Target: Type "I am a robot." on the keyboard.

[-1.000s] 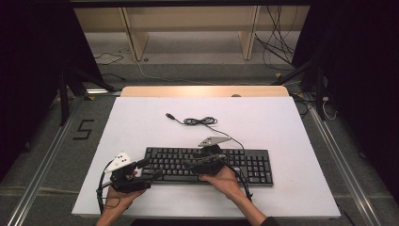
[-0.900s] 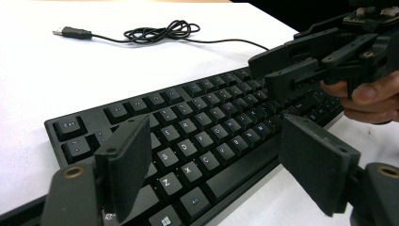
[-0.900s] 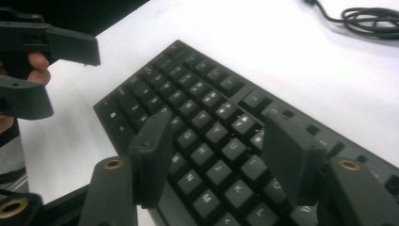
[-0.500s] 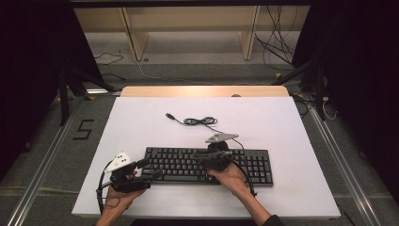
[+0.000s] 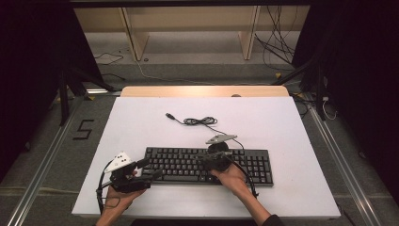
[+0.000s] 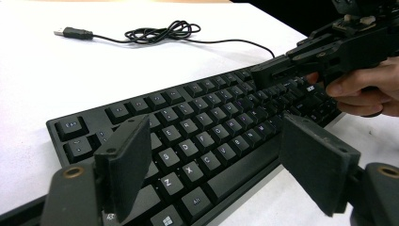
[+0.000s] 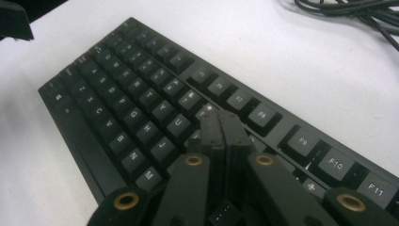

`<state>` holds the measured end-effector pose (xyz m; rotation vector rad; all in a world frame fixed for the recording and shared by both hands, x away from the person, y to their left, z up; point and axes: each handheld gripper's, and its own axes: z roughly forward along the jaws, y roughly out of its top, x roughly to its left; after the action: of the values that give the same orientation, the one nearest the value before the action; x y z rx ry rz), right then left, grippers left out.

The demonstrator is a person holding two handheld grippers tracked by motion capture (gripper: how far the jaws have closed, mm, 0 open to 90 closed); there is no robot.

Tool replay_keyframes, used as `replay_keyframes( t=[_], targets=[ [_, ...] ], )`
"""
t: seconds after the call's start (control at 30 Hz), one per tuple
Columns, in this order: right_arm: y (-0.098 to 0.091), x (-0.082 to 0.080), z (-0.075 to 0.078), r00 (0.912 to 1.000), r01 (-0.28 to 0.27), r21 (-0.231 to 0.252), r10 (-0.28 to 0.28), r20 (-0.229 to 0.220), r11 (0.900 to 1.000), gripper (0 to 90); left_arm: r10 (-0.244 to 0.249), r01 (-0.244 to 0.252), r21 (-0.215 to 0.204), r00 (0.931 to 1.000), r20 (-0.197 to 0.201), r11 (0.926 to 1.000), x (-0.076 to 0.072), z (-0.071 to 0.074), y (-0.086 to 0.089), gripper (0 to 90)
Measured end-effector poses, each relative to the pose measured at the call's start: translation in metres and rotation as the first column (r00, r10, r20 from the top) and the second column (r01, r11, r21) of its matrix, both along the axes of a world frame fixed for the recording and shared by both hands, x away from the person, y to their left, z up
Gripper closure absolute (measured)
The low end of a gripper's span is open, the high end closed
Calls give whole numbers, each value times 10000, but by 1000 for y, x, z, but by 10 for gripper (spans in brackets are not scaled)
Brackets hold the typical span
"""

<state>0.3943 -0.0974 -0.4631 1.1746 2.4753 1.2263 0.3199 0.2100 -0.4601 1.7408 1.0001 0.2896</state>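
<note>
1. Black full-size plastic keyboard: lower centre of the high view, on white table.
2. My right gripper: jaws pressed together, empty, has shifted rightward to the number-row keys; prob. key-pressing.
3. My left gripper: jaws apart, unmoved at keyboard's left end.

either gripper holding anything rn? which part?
Nothing held. Left gripper open, jaws straddling the black keyboard's front edge; right gripper shut empty over its keys.

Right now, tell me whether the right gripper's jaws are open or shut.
Shut. In the right gripper view the right gripper has its two black jaws pressed together with no gap, tips over the keyboard with nothing between them.
</note>
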Motion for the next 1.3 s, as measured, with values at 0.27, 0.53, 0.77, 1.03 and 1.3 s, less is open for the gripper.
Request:
replay_keyframes(
  t=[0.27,0.53,0.77,1.03,1.3],
  targets=[
    [1,1,-4,10000,-41,-147,40,-77,9999,900,-3,3,16,10000,-9,10000,0,0,0,255],
    [4,1,-9,9996,-114,-307,106,-247,9995,900,-12,12,23,10000,-3,10000,0,0,0,255],
    [5,1,-14,9995,-167,-399,156,-282,9991,900,-1,1,25,10000,-9,10000,0,0,0,255],
    [4,1,-14,9995,-115,-371,104,-290,9992,900,22,-22,40,10000,-28,10000,1,-1,0,255],
    [2,-2,-7,9996,-51,318,60,-284,9995,844,39,-39,43,10000,-6,10000,1,0,1,255]
  ],
)
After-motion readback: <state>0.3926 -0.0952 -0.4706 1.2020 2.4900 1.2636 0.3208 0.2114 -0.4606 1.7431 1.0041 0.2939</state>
